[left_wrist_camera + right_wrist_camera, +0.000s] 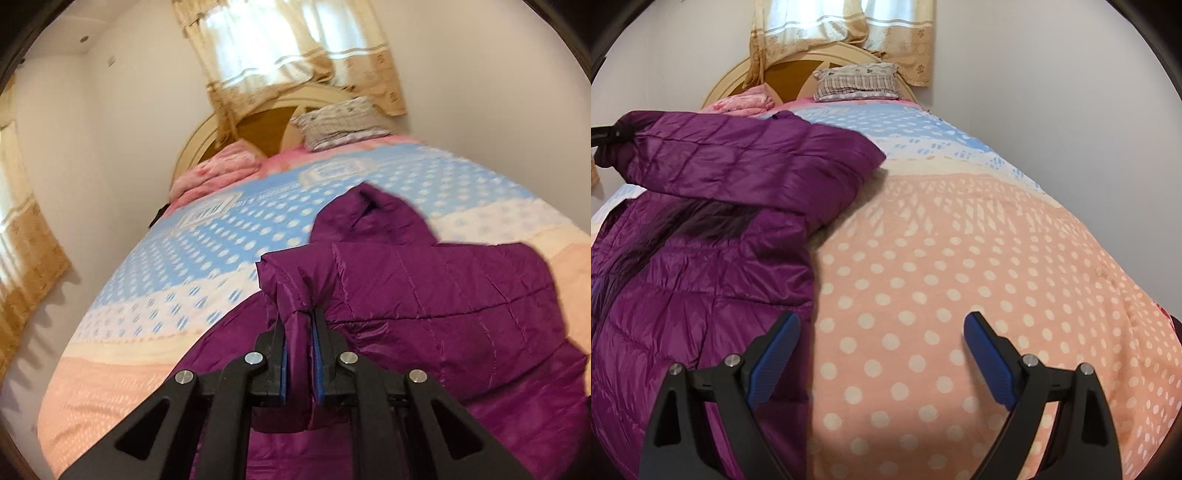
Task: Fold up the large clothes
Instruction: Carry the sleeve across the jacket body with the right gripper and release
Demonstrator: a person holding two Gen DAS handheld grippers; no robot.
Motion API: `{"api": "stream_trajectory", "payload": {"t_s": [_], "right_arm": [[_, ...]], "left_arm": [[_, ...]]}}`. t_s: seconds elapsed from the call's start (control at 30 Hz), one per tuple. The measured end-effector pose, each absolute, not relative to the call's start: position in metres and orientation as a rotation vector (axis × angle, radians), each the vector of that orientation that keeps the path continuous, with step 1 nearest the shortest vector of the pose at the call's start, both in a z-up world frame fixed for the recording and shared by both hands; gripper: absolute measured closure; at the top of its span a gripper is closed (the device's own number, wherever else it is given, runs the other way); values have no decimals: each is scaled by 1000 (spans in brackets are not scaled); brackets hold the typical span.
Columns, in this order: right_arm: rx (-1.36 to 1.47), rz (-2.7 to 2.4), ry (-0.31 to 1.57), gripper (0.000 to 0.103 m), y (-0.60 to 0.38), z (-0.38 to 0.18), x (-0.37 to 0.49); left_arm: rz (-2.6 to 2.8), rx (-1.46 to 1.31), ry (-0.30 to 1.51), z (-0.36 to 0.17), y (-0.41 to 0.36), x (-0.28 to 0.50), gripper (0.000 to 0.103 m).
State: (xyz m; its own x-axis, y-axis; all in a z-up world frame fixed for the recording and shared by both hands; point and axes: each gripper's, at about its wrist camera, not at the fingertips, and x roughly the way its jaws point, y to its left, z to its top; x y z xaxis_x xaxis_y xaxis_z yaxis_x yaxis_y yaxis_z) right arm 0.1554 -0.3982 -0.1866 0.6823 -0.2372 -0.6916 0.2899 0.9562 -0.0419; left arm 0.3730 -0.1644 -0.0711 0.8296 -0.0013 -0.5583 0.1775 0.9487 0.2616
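**Jacket sleeve pinched, fold under way**

Jacket [443, 295], purple and quilted, lies on the bed [942, 277], its hood toward 12 o'clock. The left claw [299, 314] is clamped on a sleeve fold; the right claw [882, 332] stands apart, empty, just beside the jacket's edge at 9 o'clock. Best to carry the sleeve flat across the body, keeping layers smooth. A pillow [857, 85] and curtain [812, 26] sit beyond.

A polka-dotted pink-and-blue bedspread [960, 258] covers the bed; at twelve o'clock, a cream arched wooden headboard [738, 79] under beige curtains [295, 55] (daylight glowing through).
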Motion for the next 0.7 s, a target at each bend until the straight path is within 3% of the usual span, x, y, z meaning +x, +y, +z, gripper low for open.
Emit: {"api": "stream_trajectory", "payload": {"t_s": [0.07,0.13,0.23,0.43,0.6,0.7], "right_arm": [[60,-281,798,21,-397,-188,160],[71,-267,823,42,-397,-185,163],[97,-270,815,59,-404,-170,167],[104,-261,767,61,-407,-133,201],[138,-265,732,61,-420,-119,273],[152,-273,723,61,-419,-127,312]], "left_arm": [[-65,329,631,-91,-155,379,93],[-55,339,670,-113,-149,382,93],[-9,381,707,-148,-149,389,93],[30,373,738,-168,-149,395,84],[142,287,583,-126,-137,383,16],[145,294,546,-115,-149,388,12]]}}
